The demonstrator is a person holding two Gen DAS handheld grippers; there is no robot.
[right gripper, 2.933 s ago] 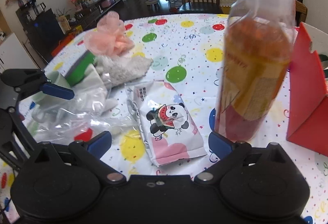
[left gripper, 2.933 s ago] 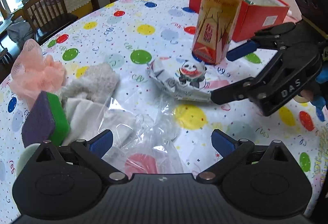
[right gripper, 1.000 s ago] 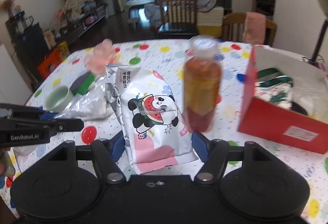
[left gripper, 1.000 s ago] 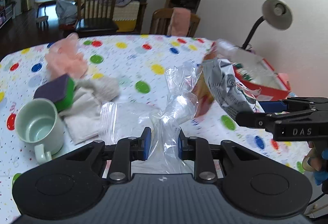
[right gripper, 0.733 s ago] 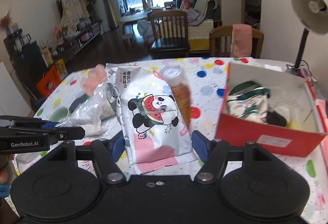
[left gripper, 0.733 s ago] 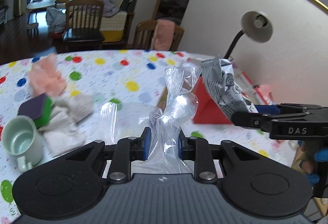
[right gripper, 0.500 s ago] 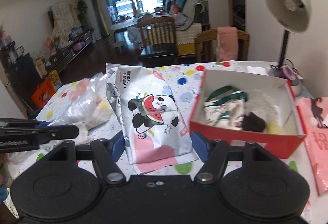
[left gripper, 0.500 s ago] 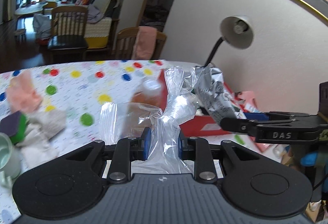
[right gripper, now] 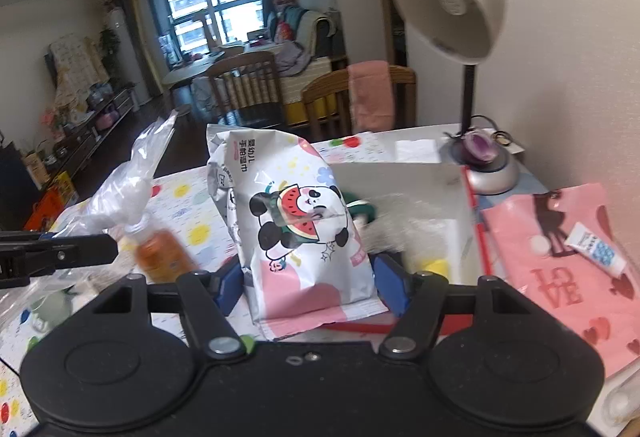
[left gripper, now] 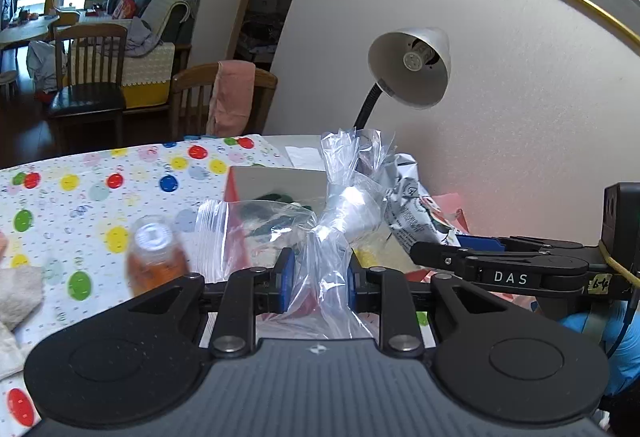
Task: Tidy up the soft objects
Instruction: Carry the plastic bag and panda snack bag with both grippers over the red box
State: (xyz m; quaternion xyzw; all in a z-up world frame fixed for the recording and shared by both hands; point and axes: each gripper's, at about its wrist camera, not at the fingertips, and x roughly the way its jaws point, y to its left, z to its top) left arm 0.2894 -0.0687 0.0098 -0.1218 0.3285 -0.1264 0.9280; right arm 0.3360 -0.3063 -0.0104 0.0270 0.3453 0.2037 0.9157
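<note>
Transfer step, both loads aloft over the red box (right gripper: 476,221): right gripper (right gripper: 308,283) clamps the panda wipes pack (right gripper: 300,225), left gripper (left gripper: 318,277) pinches the clear plastic bag (left gripper: 340,221); next likely calls for lowering each into the box and releasing.

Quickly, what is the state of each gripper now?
Left gripper: shut on the crumpled clear plastic bag.
Right gripper: shut on the white panda-print wipes pack.
</note>
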